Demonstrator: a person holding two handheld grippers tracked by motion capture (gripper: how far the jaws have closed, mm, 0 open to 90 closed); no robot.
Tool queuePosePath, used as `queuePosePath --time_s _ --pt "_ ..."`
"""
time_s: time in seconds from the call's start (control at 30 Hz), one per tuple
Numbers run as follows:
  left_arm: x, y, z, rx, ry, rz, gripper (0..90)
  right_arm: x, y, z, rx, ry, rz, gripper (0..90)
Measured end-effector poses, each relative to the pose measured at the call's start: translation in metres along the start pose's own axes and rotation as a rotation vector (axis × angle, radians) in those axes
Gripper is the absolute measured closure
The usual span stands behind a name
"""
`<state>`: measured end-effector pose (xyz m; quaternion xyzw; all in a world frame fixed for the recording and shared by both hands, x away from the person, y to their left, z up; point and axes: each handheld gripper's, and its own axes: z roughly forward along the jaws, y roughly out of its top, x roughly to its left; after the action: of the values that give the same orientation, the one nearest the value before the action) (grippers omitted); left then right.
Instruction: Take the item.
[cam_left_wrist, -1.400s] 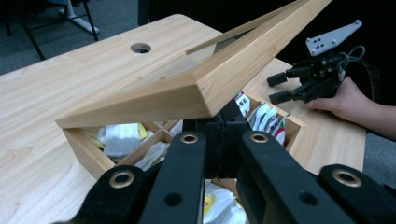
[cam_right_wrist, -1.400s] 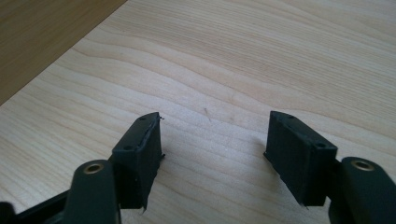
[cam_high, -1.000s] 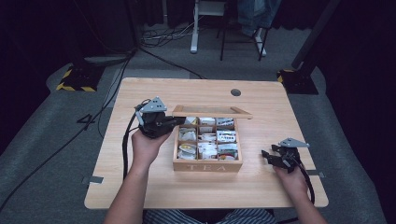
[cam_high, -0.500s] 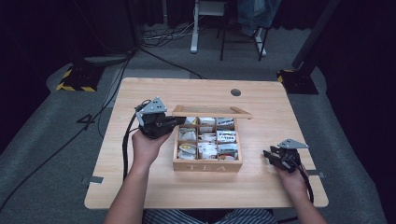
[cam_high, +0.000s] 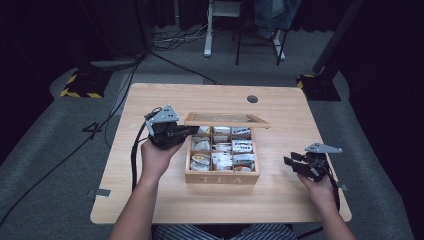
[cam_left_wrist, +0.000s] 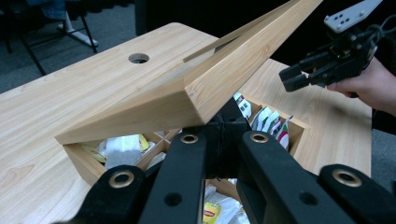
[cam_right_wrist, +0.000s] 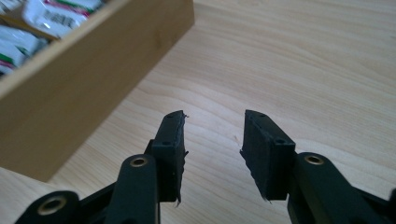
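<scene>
Clamping lid (cam_left_wrist: 233, 70), left tool (cam_left_wrist: 223, 140)

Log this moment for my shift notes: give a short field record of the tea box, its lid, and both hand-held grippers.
box: wooden tea box marked TEA, on the table, compartments filled with tea bags
lid: lid raised, hinged at the far side
left hand-held gripper: left hand-held gripper at the box's left side, jaws shut on the lid's corner
right hand-held gripper: right hand-held gripper to the right of the box, apart from it, jaws parted with nothing between them, having just closed partway
</scene>
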<state>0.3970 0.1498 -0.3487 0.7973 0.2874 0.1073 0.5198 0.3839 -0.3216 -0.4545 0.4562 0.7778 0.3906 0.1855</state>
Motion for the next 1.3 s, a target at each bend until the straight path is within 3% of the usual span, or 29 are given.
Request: queuePosePath --time_s 0.07,0.13,0.23,0.3,0.67,0.8,0.83,0.97,1.13,1.3 --pt "-0.001 0.000 0.000 0.004 0.003 0.004 90.0 0.002 0.005 -0.006 -0.017 0.026 0.015 59.0" --pt "-0.001 -0.002 0.000 0.014 0.001 0.012 90.0 0.009 0.012 -0.012 -0.018 0.038 -0.012 59.1" --pt "-0.002 -0.003 0.000 0.017 -0.001 0.012 90.0 0.013 0.016 -0.018 -0.056 0.084 0.008 59.0" --pt "-0.001 -0.004 0.000 0.017 -0.008 0.007 90.0 0.018 0.020 -0.023 -0.070 0.099 -0.004 58.7" --pt "-0.002 -0.005 0.000 0.013 -0.014 0.002 90.0 0.039 0.035 -0.027 -0.087 0.156 -0.052 58.5" --pt "-0.002 -0.005 0.000 0.012 -0.015 0.002 90.0 0.048 0.041 -0.024 -0.080 0.210 -0.062 58.0" --pt "-0.002 -0.005 0.000 0.013 -0.014 0.002 90.0 0.055 0.046 -0.018 -0.074 0.241 -0.074 57.3" --pt "-0.002 -0.005 0.000 0.016 -0.014 0.003 90.0 0.070 0.056 -0.005 -0.052 0.295 -0.106 56.3" --pt "-0.002 -0.005 0.000 0.019 -0.015 0.007 90.0 0.085 0.064 0.009 -0.028 0.332 -0.142 55.6" --pt "-0.002 -0.006 0.000 0.023 -0.014 0.011 90.0 0.091 0.064 0.019 0.000 0.367 -0.142 55.9"
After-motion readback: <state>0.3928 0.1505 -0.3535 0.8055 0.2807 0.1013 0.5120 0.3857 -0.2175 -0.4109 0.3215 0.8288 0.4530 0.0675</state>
